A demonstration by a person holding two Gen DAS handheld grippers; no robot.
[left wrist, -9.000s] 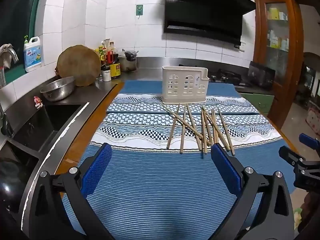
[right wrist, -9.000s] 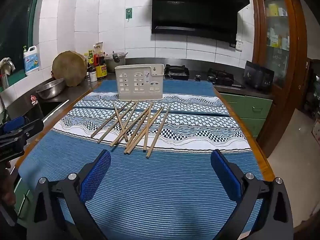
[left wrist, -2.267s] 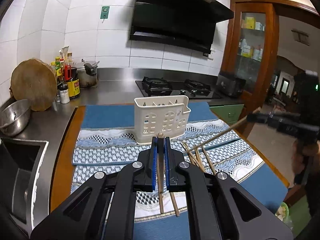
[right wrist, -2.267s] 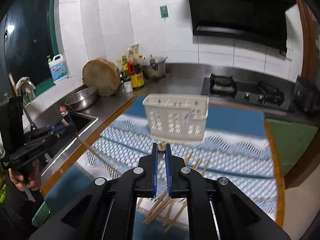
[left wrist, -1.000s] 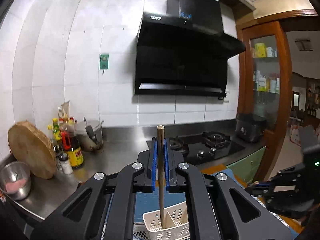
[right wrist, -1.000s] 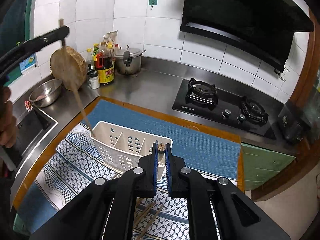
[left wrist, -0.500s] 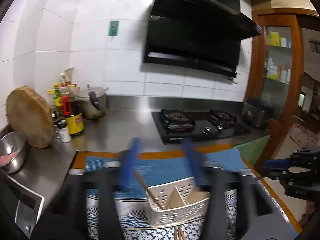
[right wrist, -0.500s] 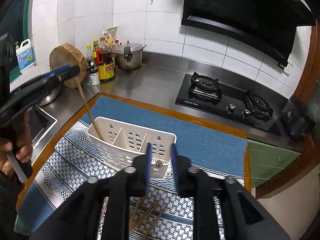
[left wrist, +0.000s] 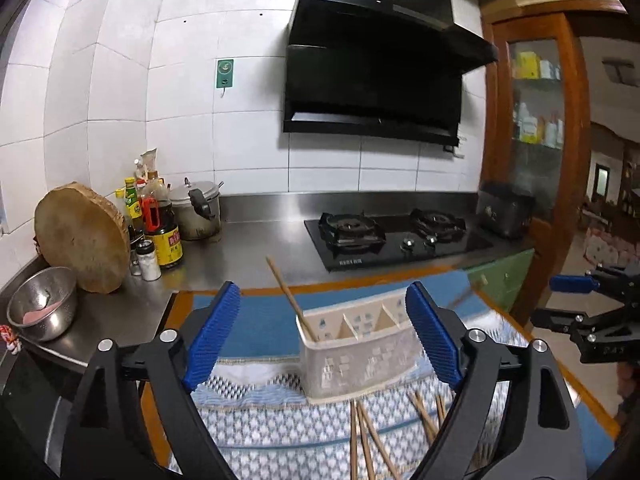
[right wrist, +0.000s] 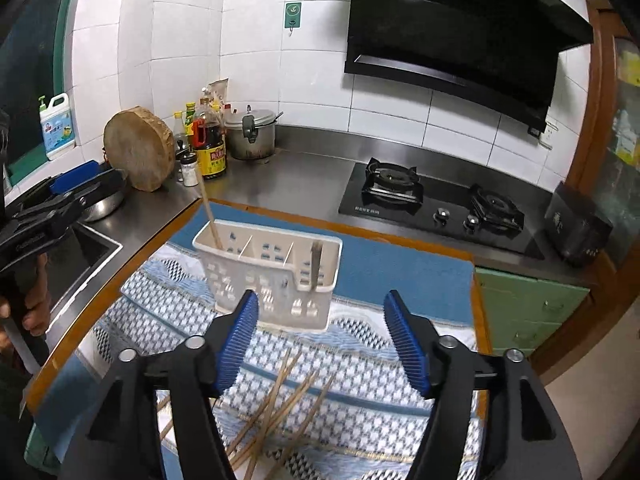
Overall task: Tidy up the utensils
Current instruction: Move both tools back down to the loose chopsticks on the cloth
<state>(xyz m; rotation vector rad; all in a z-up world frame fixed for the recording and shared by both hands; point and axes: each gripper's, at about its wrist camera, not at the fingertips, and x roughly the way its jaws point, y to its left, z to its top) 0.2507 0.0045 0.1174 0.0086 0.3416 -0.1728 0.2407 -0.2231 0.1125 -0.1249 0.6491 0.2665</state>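
Observation:
A white slotted utensil holder (left wrist: 356, 352) (right wrist: 272, 276) stands on the blue patterned mat (right wrist: 400, 276). One wooden chopstick (left wrist: 290, 296) (right wrist: 208, 208) leans in its left compartment. Another chopstick (right wrist: 316, 264) stands blurred in its right compartment. Several loose chopsticks (right wrist: 276, 404) (left wrist: 360, 440) lie on the mat in front of the holder. My left gripper (left wrist: 320, 340) is open and empty above the holder's near side. My right gripper (right wrist: 320, 344) is open and empty above the holder and also shows in the left wrist view (left wrist: 576, 300).
A sink (right wrist: 76, 256) and a steel bowl (left wrist: 40, 304) are at the left. A round chopping block (right wrist: 140, 148), sauce bottles (right wrist: 208, 144) and a pot (right wrist: 252, 132) stand along the back. A gas hob (right wrist: 432, 200) is behind the mat.
Both grippers were shut on a chopstick one second ago and have opened. Each chopstick now stands in the holder, one at the left and one at the right.

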